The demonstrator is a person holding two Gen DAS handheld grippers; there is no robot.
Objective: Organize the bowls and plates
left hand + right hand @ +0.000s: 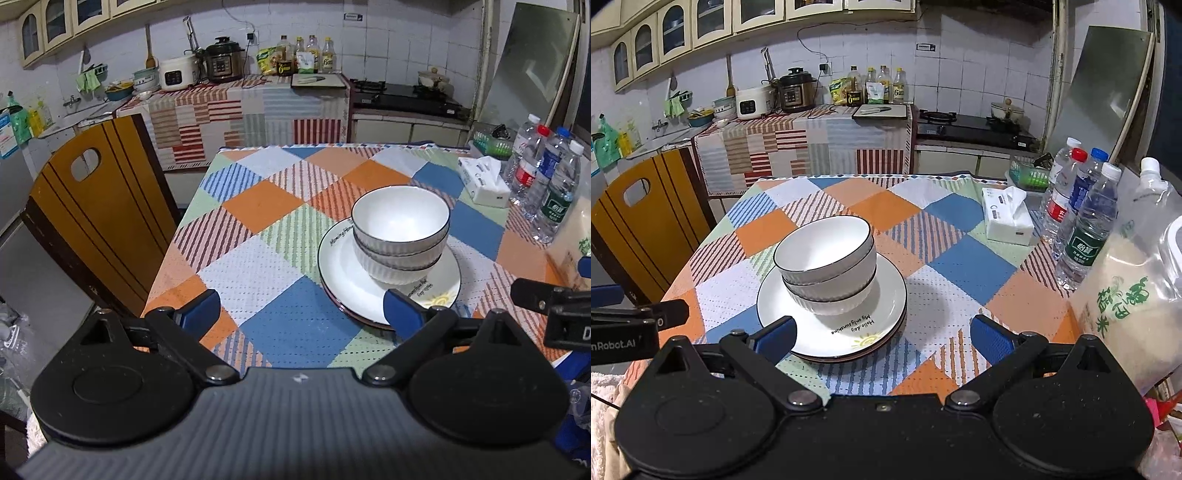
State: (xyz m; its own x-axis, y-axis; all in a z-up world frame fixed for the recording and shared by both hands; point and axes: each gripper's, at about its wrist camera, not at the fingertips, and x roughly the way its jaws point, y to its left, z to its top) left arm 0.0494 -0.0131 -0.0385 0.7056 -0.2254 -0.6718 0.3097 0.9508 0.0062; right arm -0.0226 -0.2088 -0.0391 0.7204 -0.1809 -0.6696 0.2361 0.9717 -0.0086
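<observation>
both grippers, left [301, 312] and right [882, 334], gape (empty) before stacked bowls [825, 254].

Home kitchen seen over my tabletop [258, 206]: wall cupboards [683, 26] upper left, rice cooker [178, 73] and pressure cooker [222, 61] at upper centre, gas stove [402, 96] upper right, tiled walls [406, 40].

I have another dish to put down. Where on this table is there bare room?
Free: the cloth between the plate stack and the chair, and the far strip behind the bowls. Crowded: the right edge, with tissue box, bottles and rice bag.
</observation>
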